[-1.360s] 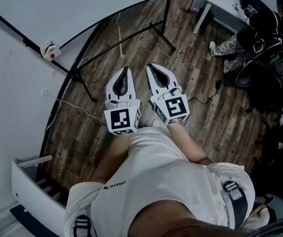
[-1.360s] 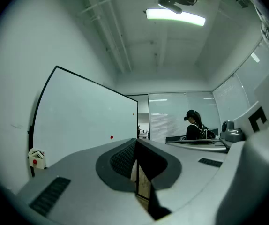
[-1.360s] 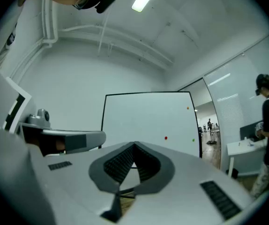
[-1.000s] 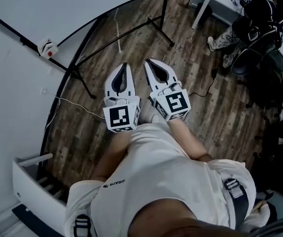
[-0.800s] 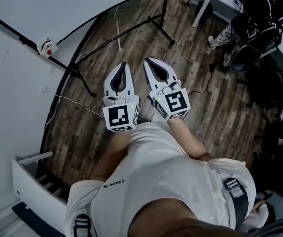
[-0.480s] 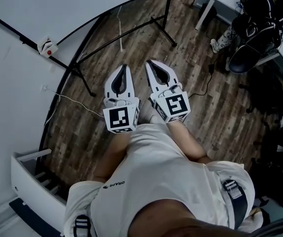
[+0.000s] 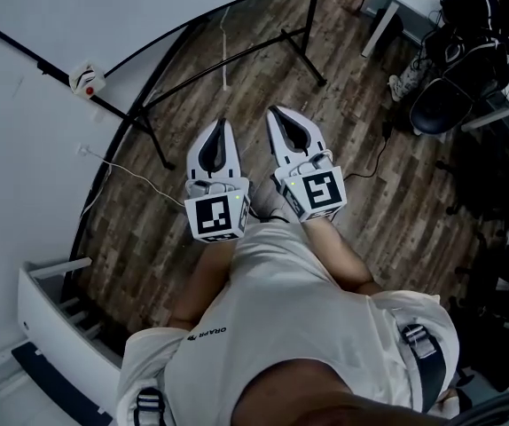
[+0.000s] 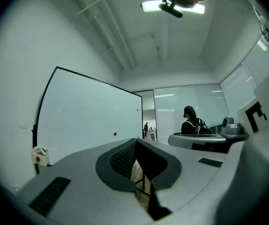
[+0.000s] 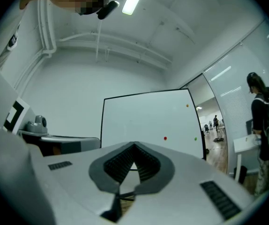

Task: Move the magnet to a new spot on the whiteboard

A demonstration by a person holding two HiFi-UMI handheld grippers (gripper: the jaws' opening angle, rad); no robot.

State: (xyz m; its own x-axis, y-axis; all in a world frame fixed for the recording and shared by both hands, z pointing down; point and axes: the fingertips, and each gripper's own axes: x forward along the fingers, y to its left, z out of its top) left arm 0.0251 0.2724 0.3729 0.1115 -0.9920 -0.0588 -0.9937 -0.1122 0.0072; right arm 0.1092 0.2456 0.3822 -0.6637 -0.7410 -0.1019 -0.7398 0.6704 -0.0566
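Looking down through the head view, I have both grippers held out level, side by side over the brown wood-plank floor (image 7: 148, 229). The left gripper (image 7: 220, 124) has its jaws closed on nothing; its own view shows the tips meeting, with only floor visible through the gap behind them. The right gripper (image 7: 277, 111) is likewise closed and empty.

Both point toward the large black-framed whiteboard (image 8: 87, 116) on its stand, well apart from either gripper. The small round red magnet (image 8: 115, 134) sits on the board's lower right part; in the right gripper view it lies just above and to the right of the jaw tips in the picture. A small orange magnet (image 9: 187, 106) sits near the board's top right corner, and a small green magnet (image 9: 196, 138) near its right edge. A small white holder with a red spot (image 7: 87, 79) hangs at the board's left edge. A dark-clothed person with a backpack (image 9: 265, 121) is off to the right.
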